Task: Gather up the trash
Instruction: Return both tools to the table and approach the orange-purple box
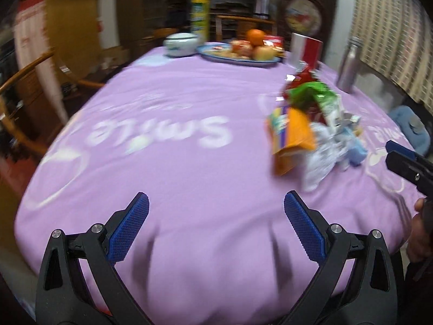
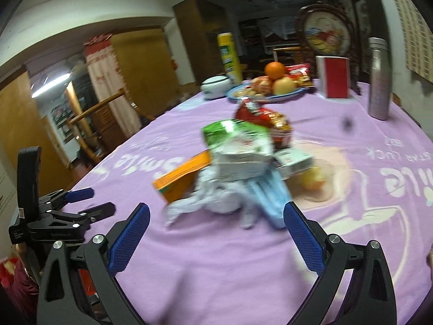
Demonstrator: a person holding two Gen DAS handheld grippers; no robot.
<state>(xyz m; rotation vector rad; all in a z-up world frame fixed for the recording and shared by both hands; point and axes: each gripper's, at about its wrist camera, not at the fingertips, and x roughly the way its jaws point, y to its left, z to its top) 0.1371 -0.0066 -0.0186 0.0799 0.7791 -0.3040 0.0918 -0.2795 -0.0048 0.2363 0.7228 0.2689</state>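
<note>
A pile of trash (image 1: 316, 124) lies on the purple tablecloth (image 1: 176, 162): an orange carton (image 1: 293, 140), a green-and-white wrapper (image 1: 319, 94), a red wrapper (image 1: 303, 77), crumpled white paper (image 1: 322, 151) and a blue packet (image 1: 357, 151). My left gripper (image 1: 216, 208) is open and empty over bare cloth, left of the pile. In the right wrist view the pile (image 2: 238, 162) lies just beyond my right gripper (image 2: 216, 216), which is open and empty. The left gripper (image 2: 89, 203) shows at that view's left edge.
At the far end stand a blue plate of fruit (image 1: 240, 51), a white bowl (image 1: 181, 43), a yellow can (image 1: 200, 13), a red-and-white box (image 1: 305, 51) and a steel bottle (image 1: 350, 65). Wooden chairs (image 1: 24, 103) stand at the left. Fruit peel (image 2: 314, 181) lies right of the pile.
</note>
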